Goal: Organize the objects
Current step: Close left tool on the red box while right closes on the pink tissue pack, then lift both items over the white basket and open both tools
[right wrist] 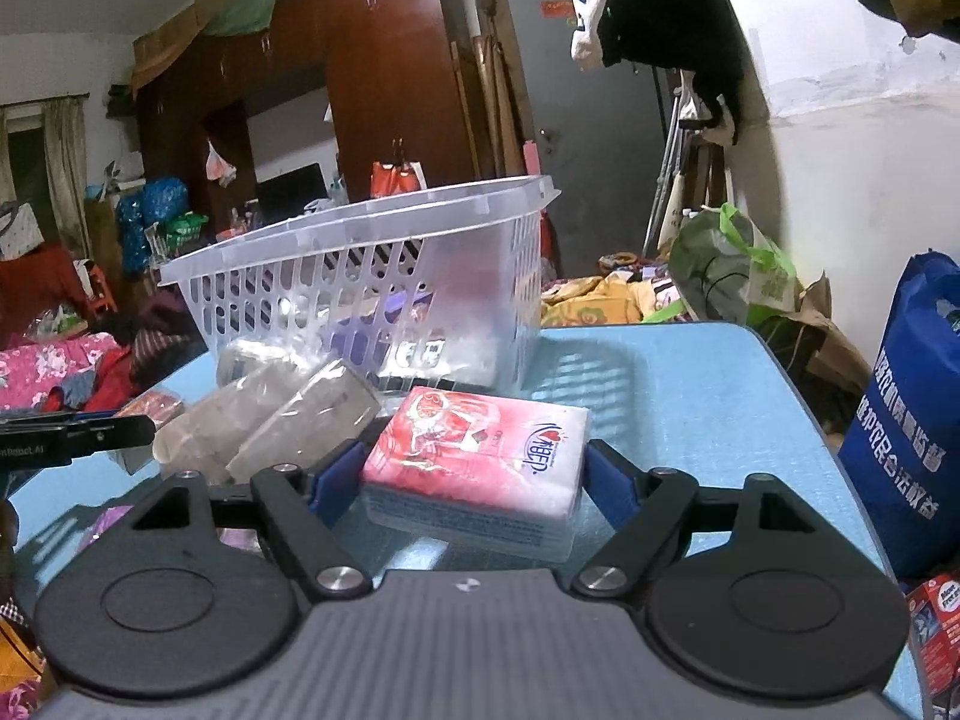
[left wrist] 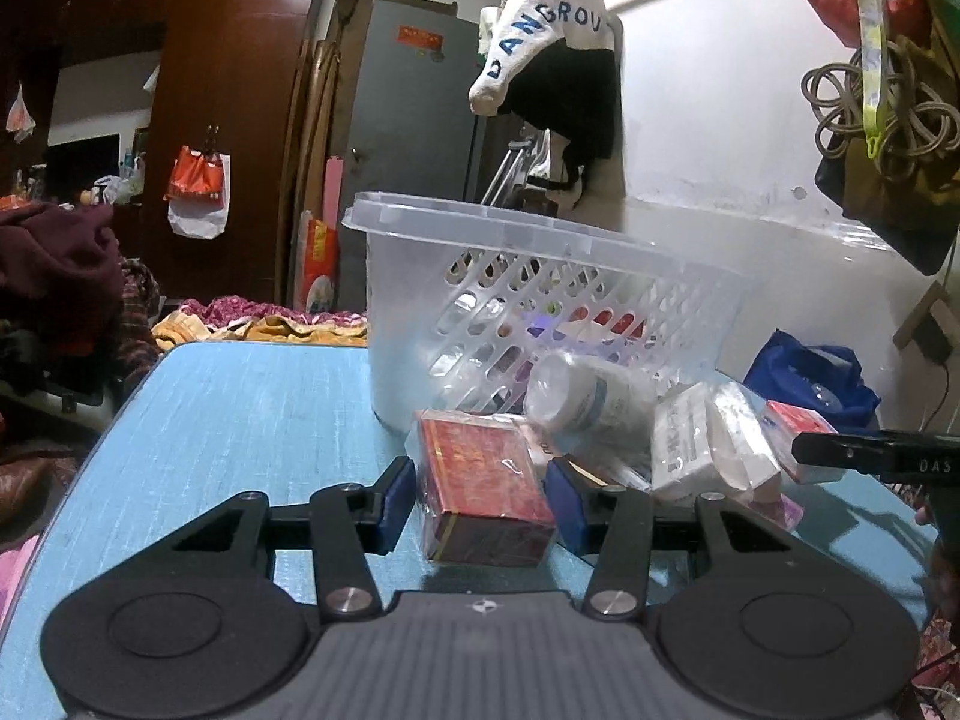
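A clear perforated plastic basket (left wrist: pixel 540 276) stands on the blue table (left wrist: pixel 240 408), with some items inside. My left gripper (left wrist: pixel 483 501) has its blue pads on both sides of a dark red wrapped box (left wrist: pixel 480 480), which sits tilted just above the table. In the right wrist view, my right gripper (right wrist: pixel 474 474) has its pads against a pink and white tissue pack (right wrist: pixel 480 462), held slightly above the table in front of the basket (right wrist: pixel 360 276). A white bottle (left wrist: pixel 582 393) and wrapped packs (left wrist: pixel 708 438) lie beside the basket.
Clear wrapped packs (right wrist: pixel 270 414) lie left of the tissue pack. A blue bag (right wrist: pixel 912 420) stands at the table's right edge. Clothes hang on the wall (left wrist: pixel 552 60) behind the basket. Bedding and clutter lie beyond the table's far edge.
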Demonstrator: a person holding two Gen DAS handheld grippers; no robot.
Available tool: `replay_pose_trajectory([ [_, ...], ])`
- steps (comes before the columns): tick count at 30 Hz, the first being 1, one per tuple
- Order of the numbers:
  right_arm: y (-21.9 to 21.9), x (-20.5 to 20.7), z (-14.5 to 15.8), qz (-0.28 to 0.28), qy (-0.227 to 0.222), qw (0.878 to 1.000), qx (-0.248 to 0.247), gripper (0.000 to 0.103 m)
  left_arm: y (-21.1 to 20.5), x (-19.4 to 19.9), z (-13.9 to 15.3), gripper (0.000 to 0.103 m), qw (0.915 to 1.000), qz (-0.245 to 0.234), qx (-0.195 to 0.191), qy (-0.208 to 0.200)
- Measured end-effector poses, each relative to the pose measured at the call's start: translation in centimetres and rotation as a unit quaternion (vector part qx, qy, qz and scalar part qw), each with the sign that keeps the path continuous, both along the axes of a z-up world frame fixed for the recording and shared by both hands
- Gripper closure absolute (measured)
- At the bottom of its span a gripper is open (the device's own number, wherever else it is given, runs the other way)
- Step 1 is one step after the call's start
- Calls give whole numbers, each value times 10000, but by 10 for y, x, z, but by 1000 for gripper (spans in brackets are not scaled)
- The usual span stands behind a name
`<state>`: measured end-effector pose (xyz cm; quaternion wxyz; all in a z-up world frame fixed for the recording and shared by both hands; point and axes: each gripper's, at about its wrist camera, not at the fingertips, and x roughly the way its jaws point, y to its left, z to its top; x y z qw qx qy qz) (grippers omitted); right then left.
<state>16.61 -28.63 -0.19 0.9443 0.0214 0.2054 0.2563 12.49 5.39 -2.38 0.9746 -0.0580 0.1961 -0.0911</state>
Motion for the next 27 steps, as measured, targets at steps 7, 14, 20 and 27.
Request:
replay_pose_trajectory([
  [7, -3, -2, 0, 2, -86, 9999, 127, 22, 2, -1, 0, 51, 10000, 25, -28, -55],
  [14, -7, -10, 4, -106, -369, 9992, 89, 22, 5, -7, 1, 51, 9997, 13, -81, -241],
  [20, -24, -17, 27, 200, -519, 9960, 699, 22, 10, -17, 17, 51, 9975, 140, -210, -663],
  [27, 3, -1, 87, 606, -1284, 9875, 690, 22, 9, -1, 89, 51, 9881, 28, -399, -1483],
])
